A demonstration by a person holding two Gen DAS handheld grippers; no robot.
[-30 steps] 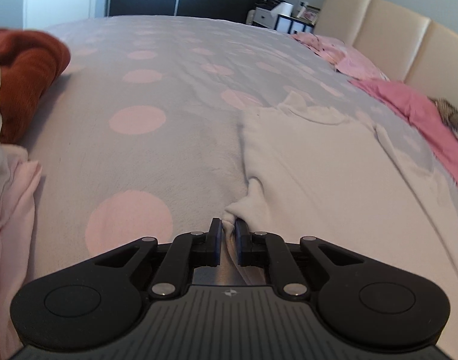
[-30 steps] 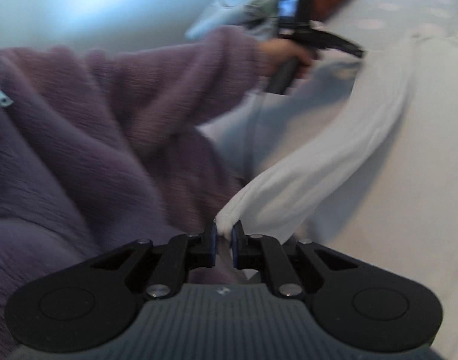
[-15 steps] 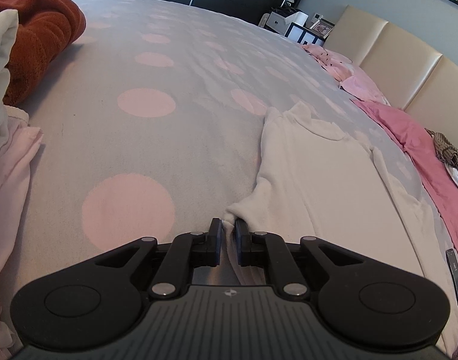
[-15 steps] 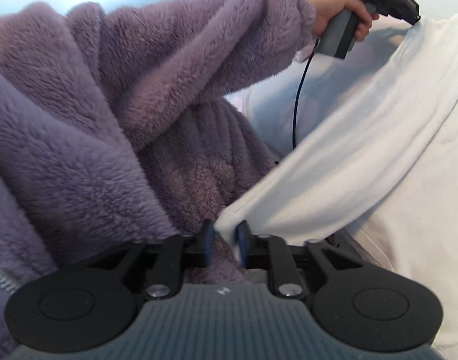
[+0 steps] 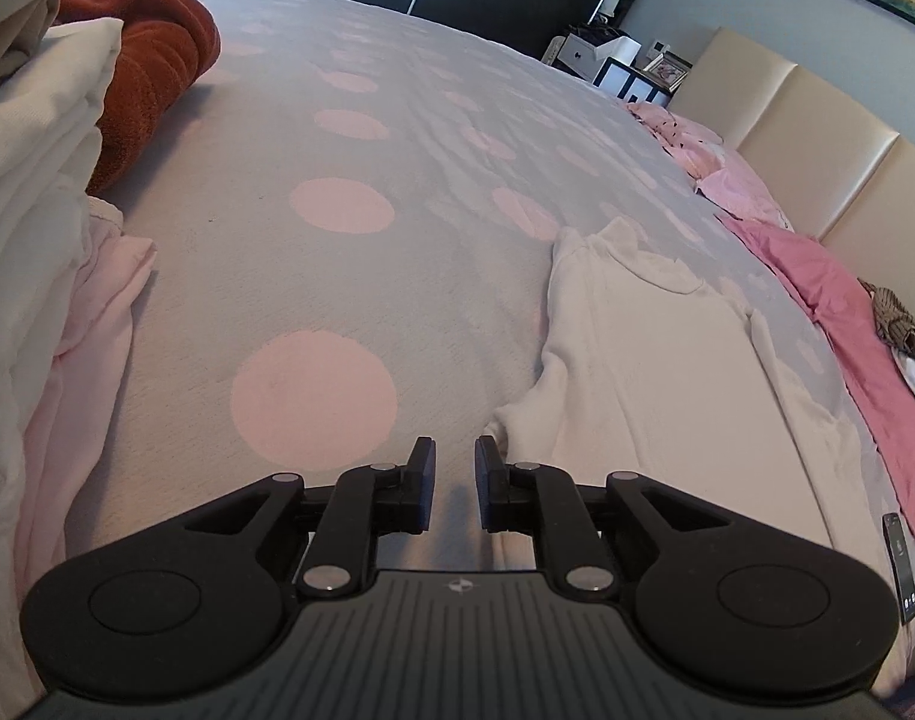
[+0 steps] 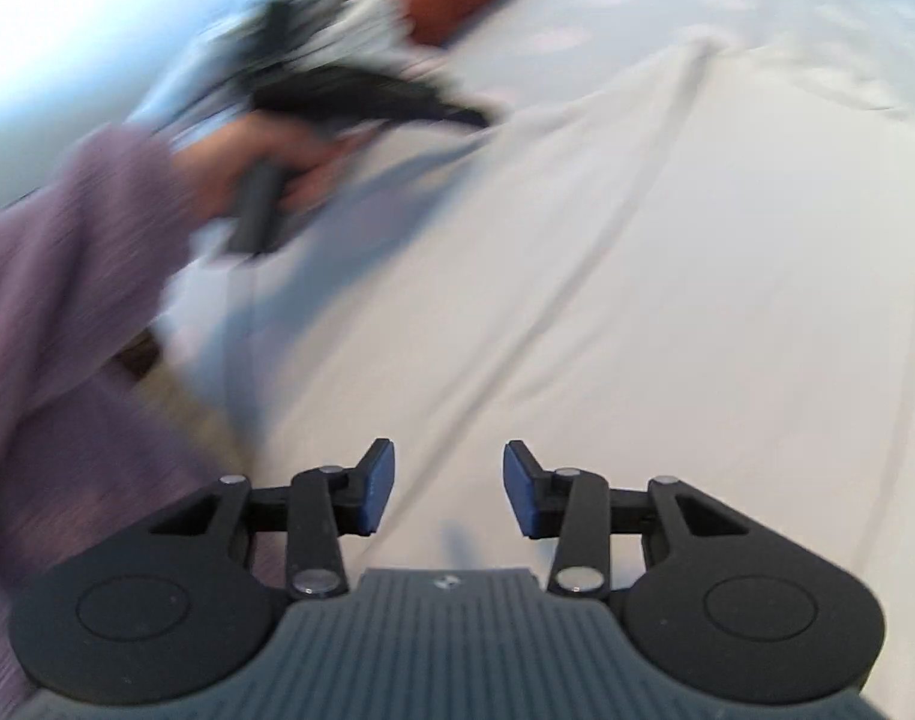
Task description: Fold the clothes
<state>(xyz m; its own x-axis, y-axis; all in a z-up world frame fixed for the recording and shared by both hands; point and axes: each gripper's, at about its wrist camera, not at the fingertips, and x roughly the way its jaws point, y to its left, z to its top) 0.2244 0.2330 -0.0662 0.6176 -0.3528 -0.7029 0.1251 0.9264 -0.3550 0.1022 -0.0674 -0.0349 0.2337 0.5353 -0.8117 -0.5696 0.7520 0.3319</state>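
Note:
A white long-sleeved top (image 5: pixel 649 372) lies flat on the grey bed cover with pink dots (image 5: pixel 337 312). My left gripper (image 5: pixel 454 462) hovers low over the cover beside the top's near left corner. Its jaws stand a narrow gap apart with only bed cover between them. In the blurred right wrist view, my right gripper (image 6: pixel 448 480) hangs over the white top (image 6: pixel 637 240). Its jaws are opening and nothing is between them. That view also shows the left gripper (image 6: pixel 367 96) held by a hand (image 6: pixel 277 150) in a purple fleece sleeve (image 6: pixel 67 252).
A stack of pale folded clothes (image 5: pixel 31 192) and a rust-red blanket (image 5: pixel 151 42) sit at the left. Pink clothes (image 5: pixel 847 312) lie along the beige headboard (image 5: pixel 817 120). A phone (image 5: pixel 898 564) rests at the right edge. Dark wardrobes stand behind the bed.
Both grippers have let go of the white top's hem, which now lies on the bed. The right gripper swung down over the top and its jaws parted widely.

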